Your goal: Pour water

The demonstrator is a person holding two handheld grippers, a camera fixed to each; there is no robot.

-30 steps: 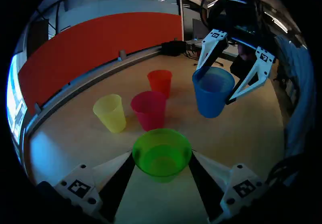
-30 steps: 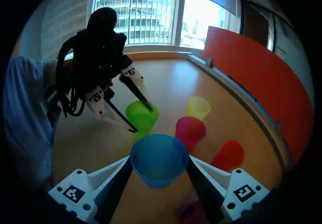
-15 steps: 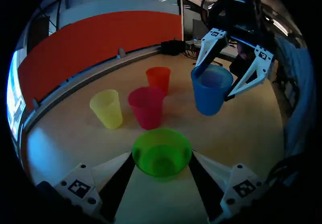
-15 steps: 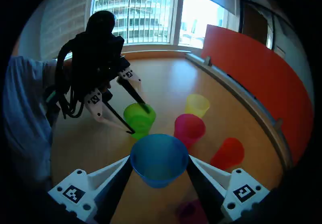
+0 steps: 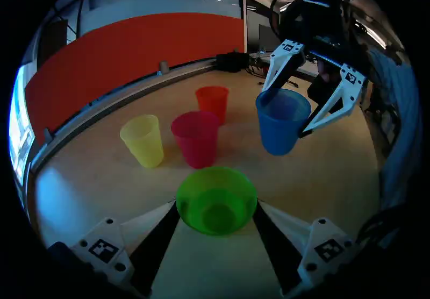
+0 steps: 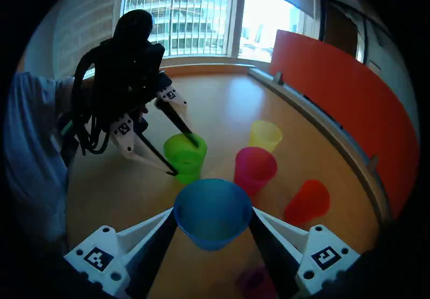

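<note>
Nearest in the left gripper view: left gripper [image 5: 216, 207], jaws about half open, both fingers pressed against the sides of a green cup [image 5: 216, 191]. Cup gripped at the fingertips, centred between them, mouth up and open towards the camera, long axis close to vertical. Cannot tell whether any water is inside.

Same hold in the right gripper view: right gripper [image 6: 213, 213] spread to the width of a blue cup [image 6: 212, 218] and closed on its sides. Mouth up, long axis near vertical, cup right at the fingertips.

A little farther out, standing upright on the wooden table [image 5: 333, 175]: a pink cup [image 5: 196, 137] in the middle, a yellow cup [image 5: 143, 139] just beside it, an orange cup [image 5: 212, 101] close behind. All three mouth up, none touching either gripper.

Off to the side of that group, seen from the left gripper view, the blue cup up off the table, tilted slightly from upright, clamped between the two white fingers. Well apart from the green cup.

Behind the left gripper in the right gripper view, a light blue sleeve [image 6: 29, 154]. Farthest off, a red panel [image 5: 123, 51] along the table's edge and tall windows [image 6: 177, 14].
</note>
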